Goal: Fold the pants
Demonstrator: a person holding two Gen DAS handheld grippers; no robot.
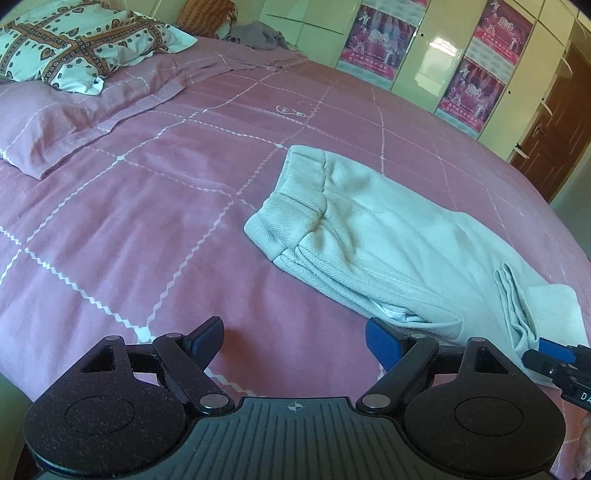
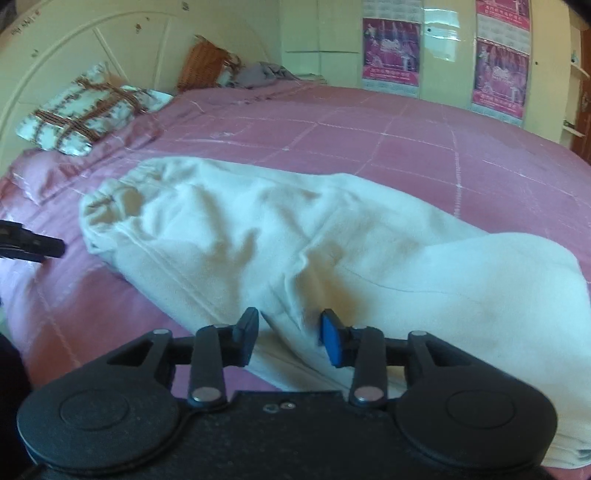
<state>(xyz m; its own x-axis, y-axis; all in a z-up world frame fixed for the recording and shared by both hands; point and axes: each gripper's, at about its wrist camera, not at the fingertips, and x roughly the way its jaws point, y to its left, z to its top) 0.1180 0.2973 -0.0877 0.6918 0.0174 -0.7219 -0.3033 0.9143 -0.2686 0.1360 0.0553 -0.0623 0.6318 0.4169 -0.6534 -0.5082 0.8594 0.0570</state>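
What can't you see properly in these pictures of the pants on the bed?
- Pants: the leg ends run off the right edge in the left wrist view.
- Pants, right wrist view: the near edge hides under the right gripper, and the cloth is blurred.
- Posters: print too small to read.

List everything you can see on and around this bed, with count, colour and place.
Folded fleece pants: one, pale cream, right half of bed.
Grid-patterned bedspread: one, pink, covers bed.
Patterned pillow: one, white and brown, at head.
Pink pillow: one, under it.
Crumpled grey cloth: one, far end.
Pink posters: several, on cream wardrobe doors.
Left gripper: open, over bedspread.
Right gripper: open, fold of pants between pads.
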